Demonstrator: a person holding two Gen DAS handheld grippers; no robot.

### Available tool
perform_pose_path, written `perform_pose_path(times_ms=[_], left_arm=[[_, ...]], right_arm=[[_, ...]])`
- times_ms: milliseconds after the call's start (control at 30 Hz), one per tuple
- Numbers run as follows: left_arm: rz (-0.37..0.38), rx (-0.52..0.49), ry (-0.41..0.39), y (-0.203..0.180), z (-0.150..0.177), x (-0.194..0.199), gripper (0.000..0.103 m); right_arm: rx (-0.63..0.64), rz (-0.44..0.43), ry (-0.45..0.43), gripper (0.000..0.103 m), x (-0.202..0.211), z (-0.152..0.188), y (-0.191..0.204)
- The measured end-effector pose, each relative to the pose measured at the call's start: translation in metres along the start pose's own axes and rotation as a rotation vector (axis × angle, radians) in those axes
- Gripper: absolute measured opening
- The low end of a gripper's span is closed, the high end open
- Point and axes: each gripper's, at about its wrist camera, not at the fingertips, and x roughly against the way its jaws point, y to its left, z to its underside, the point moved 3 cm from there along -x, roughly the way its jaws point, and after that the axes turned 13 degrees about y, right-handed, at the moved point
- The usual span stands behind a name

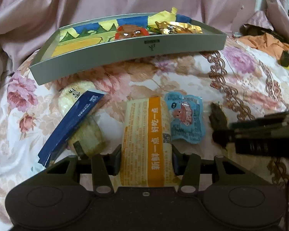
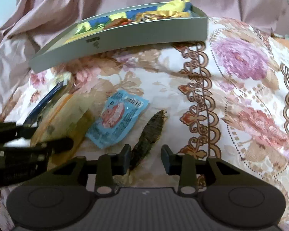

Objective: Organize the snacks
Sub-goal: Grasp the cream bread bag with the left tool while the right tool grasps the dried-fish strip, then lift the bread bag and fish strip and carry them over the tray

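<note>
Left gripper (image 1: 146, 160) pinched my orange-striped packet (image 1: 144, 140); right gripper (image 2: 146, 158) was spread around the dark snack (image 2: 148, 134). Tray (image 1: 125, 57) ahead held a few snacks; blue packet (image 1: 186, 119) and others remained on the bedspread (image 2: 240, 96).

Soft, even indoor light with a warm pink cast and no clear source; shadows are faint, the deepest lying under the near wall of the tray (image 1: 125, 57), while small glare spots sit on the gold wrapper (image 1: 180, 28) inside it. Fisheye distortion bows that straight wall into an arc and darkens the frame corners. The right wrist view is softer overall, with motion blur on the left gripper (image 2: 54, 144) at its edge and on the blue packet (image 2: 117, 119)
</note>
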Motion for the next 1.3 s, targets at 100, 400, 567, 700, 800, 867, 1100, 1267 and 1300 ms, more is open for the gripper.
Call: perform_pose_path(times_ms=[100, 400, 567, 700, 800, 867, 1100, 1267, 1300], left_arm=[[-0.007, 0.005, 0.01, -0.001, -0.002, -0.003, 0.051], [-0.021, 0.009, 0.033, -0.004, -0.002, -0.012, 0.05], [-0.042, 0.0, 0.014, -0.009, 0.008, 0.0, 0.049], [-0.066, -0.007, -0.012, -0.013, 0.014, 0.014, 0.049], [-0.083, -0.011, -0.041, -0.017, 0.014, 0.026, 0.049], [-0.093, -0.015, -0.052, -0.02, 0.013, 0.034, 0.049], [-0.112, -0.001, -0.076, -0.025, 0.013, 0.05, 0.049], [-0.121, 0.041, -0.081, -0.021, 0.016, 0.057, 0.049], [-0.124, 0.049, -0.083, -0.02, 0.017, 0.059, 0.049]], right_arm=[[-0.019, -0.013, -0.002, 0.043, -0.004, -0.002, -0.001], [0.051, 0.028, -0.026, 0.033, -0.004, 0.002, 0.012], [0.08, 0.046, -0.058, 0.03, 0.004, 0.006, 0.016], [0.104, 0.073, -0.111, 0.026, 0.014, 0.01, 0.018], [0.108, 0.056, -0.146, 0.016, 0.023, 0.011, 0.018], [0.111, 0.057, -0.144, 0.015, 0.022, 0.012, 0.018], [0.105, 0.007, -0.149, 0.015, 0.021, 0.012, 0.016], [0.048, -0.065, -0.043, 0.015, -0.001, 0.008, 0.01], [0.047, -0.065, -0.059, 0.015, 0.001, 0.009, 0.01]])
